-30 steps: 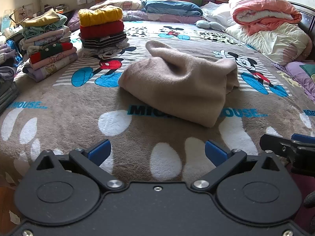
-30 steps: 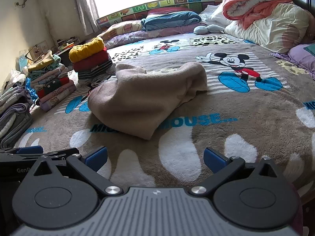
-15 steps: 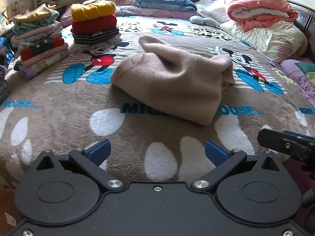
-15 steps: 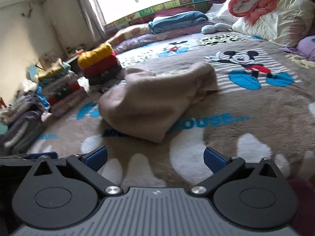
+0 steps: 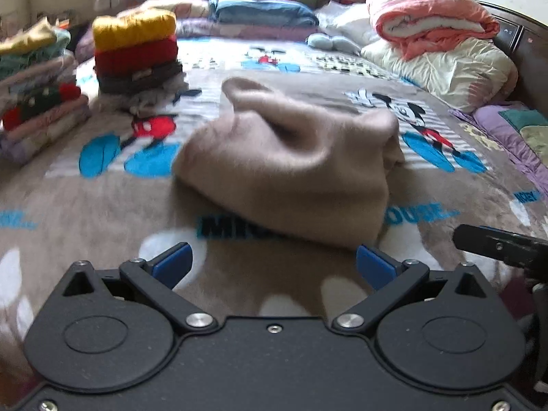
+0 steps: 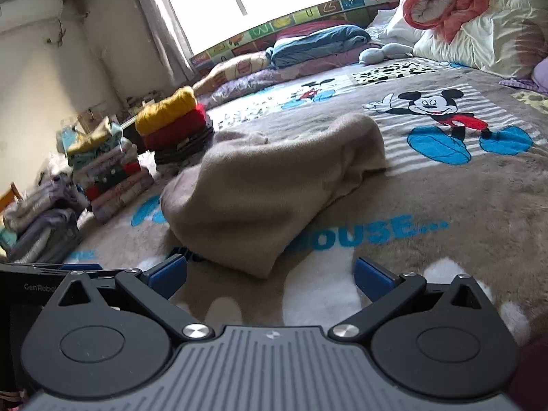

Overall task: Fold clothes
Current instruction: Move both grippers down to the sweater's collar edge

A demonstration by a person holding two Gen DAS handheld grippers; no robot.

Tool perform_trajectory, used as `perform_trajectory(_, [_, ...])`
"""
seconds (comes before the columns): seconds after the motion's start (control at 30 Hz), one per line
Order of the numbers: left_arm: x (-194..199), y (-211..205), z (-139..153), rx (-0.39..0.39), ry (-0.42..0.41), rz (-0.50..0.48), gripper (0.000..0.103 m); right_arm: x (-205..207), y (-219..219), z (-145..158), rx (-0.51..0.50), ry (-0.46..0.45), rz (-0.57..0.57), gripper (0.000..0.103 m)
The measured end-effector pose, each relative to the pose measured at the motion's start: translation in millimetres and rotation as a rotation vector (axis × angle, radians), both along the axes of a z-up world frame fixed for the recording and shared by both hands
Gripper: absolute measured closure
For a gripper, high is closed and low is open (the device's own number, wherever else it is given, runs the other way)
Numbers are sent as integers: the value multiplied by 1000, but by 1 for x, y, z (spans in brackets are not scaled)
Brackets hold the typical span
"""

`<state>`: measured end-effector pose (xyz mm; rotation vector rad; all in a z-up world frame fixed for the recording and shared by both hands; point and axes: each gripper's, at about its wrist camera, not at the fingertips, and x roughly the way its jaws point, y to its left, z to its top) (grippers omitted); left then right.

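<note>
Both grippers have come in closer to the bed since a second ago, so the beige sweater (image 5: 291, 167) looks bigger now, and its near edge sits just past the blue fingertips.

The left gripper (image 5: 273, 262) has its two fingers wide apart and holds nothing. The right gripper (image 6: 270, 272) is the same: fingers wide apart, nothing between them. Neither one touches the sweater yet.

The sweater lies in a soft, bumpy heap on the Mickey Mouse blanket (image 5: 102, 212), about in the middle of the bed. From the left gripper it is straight ahead at 12 o'clock, with its near edge leaning a little toward 1 o'clock. From the right gripper it sits at about 11 o'clock. Its long side runs from near left to far right, going up toward 1 o'clock in the right wrist view. The near corner (image 6: 263, 270) hangs between the right gripper's fingers, so I think the right gripper is a bit nearer to it. The left gripper looks close too.

A stack of folded clothes (image 5: 137, 54), with a yellow one on top, stands at 10 o'clock, well apart from the sweater.

I think the next move is to grab the near edge, one gripper at each end, and pull the heap flat first.
</note>
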<state>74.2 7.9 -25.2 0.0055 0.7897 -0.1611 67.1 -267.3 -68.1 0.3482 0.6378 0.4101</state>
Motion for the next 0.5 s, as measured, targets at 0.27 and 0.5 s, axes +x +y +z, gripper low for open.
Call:
perform_trajectory(0.27, [37, 9, 7, -20, 20, -125, 0, 33, -16, -5, 7, 21, 10, 0])
perform_trajectory(0.5, [73, 13, 35, 53, -58, -210, 0, 65, -23, 3, -47, 11, 47, 0])
